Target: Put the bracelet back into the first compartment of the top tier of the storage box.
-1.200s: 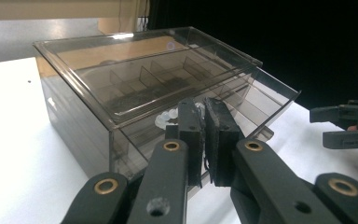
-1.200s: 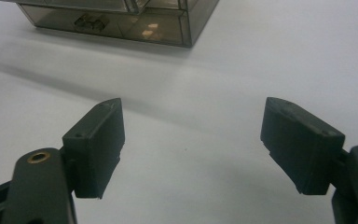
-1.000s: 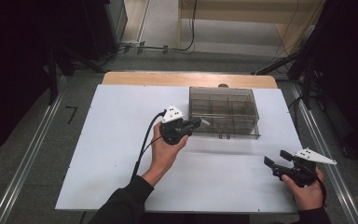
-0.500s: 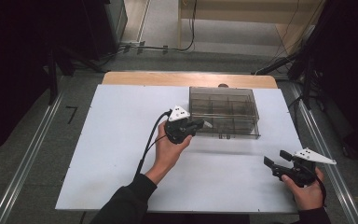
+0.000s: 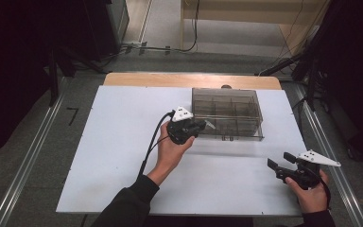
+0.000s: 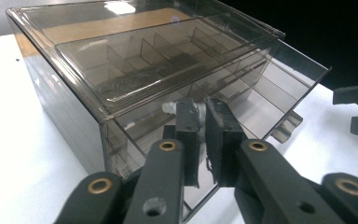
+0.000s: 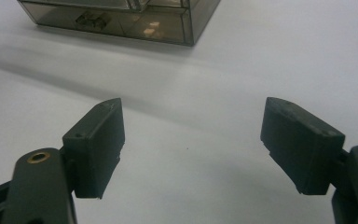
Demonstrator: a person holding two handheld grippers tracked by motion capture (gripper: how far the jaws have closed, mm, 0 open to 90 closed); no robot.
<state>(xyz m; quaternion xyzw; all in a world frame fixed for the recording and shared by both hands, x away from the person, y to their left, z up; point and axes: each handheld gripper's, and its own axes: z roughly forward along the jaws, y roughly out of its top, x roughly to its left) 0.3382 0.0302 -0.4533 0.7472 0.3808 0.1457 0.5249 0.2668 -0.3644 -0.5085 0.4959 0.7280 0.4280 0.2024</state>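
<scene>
Left tool (image 6: 204,142) pinched on smoky clear plastic divided box's (image 5: 227,113) front flap, grip point murky | right tool (image 5: 280,162) agape, well clear of box

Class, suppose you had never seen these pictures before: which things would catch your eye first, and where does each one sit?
First comes the smoky clear compartment box at the far middle of the white table. Next is the left gripper at the box's near left corner, its jaws nearly shut on something small and pale at the lid's edge. Last, the right gripper sits open at the near right, apart from the box.
</scene>
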